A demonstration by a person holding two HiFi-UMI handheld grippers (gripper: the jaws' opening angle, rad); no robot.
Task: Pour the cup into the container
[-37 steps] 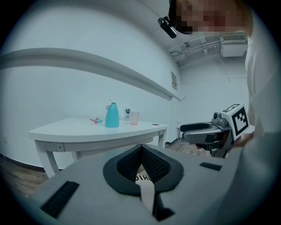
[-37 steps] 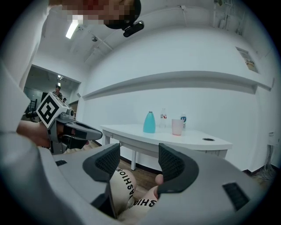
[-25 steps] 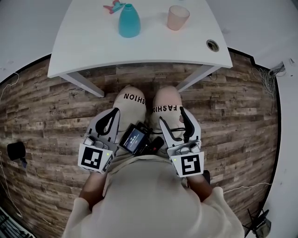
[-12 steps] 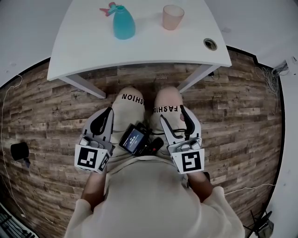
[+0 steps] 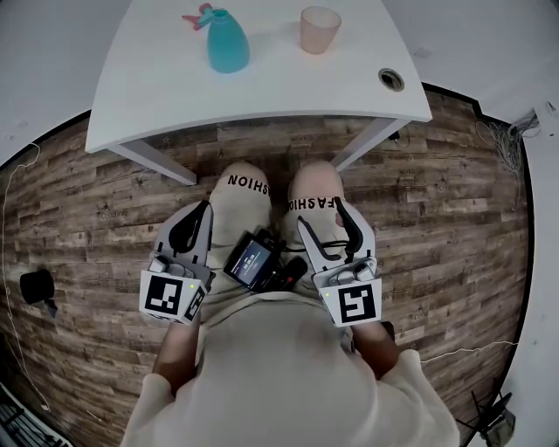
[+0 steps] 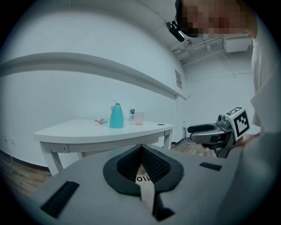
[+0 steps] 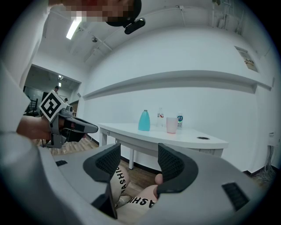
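Note:
A pink cup (image 5: pixel 319 29) stands on the white table (image 5: pixel 262 92), to the right of a teal bottle-shaped container (image 5: pixel 227 41). Both also show far off in the left gripper view, cup (image 6: pixel 139 118) and container (image 6: pixel 116 117), and in the right gripper view, cup (image 7: pixel 171 125) and container (image 7: pixel 144 121). My left gripper (image 5: pixel 197 215) hovers over the person's left knee, well short of the table, jaws shut on nothing (image 6: pixel 141 148). My right gripper (image 5: pixel 323 218) hovers over the right knee, open and empty (image 7: pixel 138 154).
A small pink and teal object (image 5: pixel 196 17) lies left of the container. Two small bottles (image 7: pixel 179 118) stand behind the cup. The tabletop has a cable hole (image 5: pixel 390 79). A black device (image 5: pixel 253 262) rests on the person's lap. A dark object (image 5: pixel 33 285) sits on the wooden floor.
The head view has shifted a little, so the cup and container sit higher and further left in the frame. Both grippers stay over the lap, jaws unchanged.

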